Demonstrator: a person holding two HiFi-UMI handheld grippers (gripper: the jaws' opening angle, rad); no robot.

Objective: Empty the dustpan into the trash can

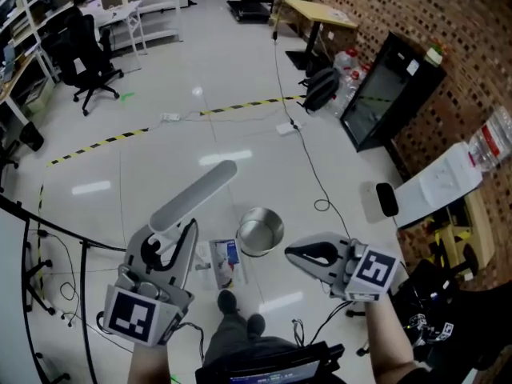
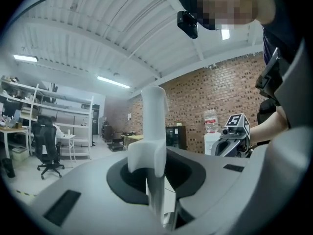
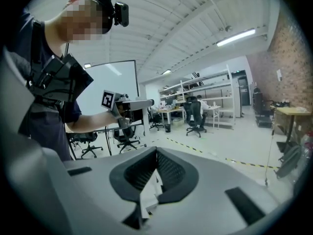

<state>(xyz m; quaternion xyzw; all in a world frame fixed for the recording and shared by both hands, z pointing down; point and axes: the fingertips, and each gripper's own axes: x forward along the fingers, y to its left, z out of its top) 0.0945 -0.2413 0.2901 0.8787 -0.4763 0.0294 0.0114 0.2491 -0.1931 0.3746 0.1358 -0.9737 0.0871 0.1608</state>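
Fingers point(image 2: 73, 195) of left gripper point(image 1: 172, 232) clamp dustpan handle point(image 2: 154, 121); glossy white floor point(image 1: 240, 78), brick wall point(image 1: 448, 22).

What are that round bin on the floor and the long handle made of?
The bin is probably polished metal: silvery, with bright reflections inside. The handle is likely matte plastic: pale grey, smooth and moulded, with no shine, though painted metal is possible.

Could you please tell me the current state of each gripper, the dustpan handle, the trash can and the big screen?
left gripper: shut on the dustpan handle.
right gripper: shut, nothing held.
dustpan handle: gripped, pointing away from the person.
trash can: upright on the floor, top open, no lid.
screen: dark.
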